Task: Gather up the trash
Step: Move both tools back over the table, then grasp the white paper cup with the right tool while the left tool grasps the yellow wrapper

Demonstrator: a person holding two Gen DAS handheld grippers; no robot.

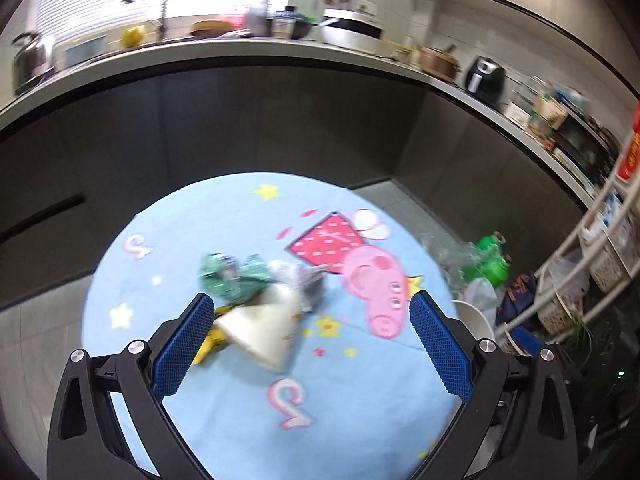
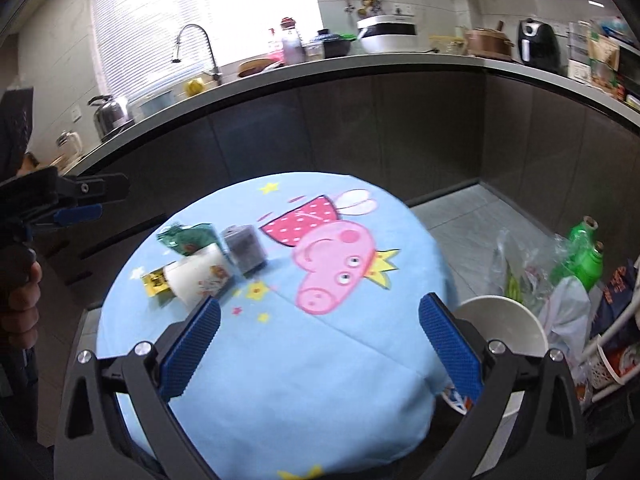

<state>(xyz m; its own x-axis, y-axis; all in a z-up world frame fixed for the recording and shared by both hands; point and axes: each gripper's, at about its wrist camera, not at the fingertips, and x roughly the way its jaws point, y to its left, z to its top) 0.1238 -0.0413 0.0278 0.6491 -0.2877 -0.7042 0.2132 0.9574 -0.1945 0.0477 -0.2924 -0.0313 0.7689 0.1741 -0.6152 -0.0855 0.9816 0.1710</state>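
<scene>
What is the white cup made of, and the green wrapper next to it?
The cup looks like matte paper: white, with a printed picture, lying on its side. The green wrapper looks like thin, glossy plastic film: it is crumpled and catches the light. Neither is certain from these pictures.

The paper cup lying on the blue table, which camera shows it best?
The right wrist view. There the paper cup is sharp: it lies on its side among the wrappers, printed pattern visible. In the left wrist view the cup is closer, between the open fingers of the left gripper, but blurred, its print unreadable.
</scene>
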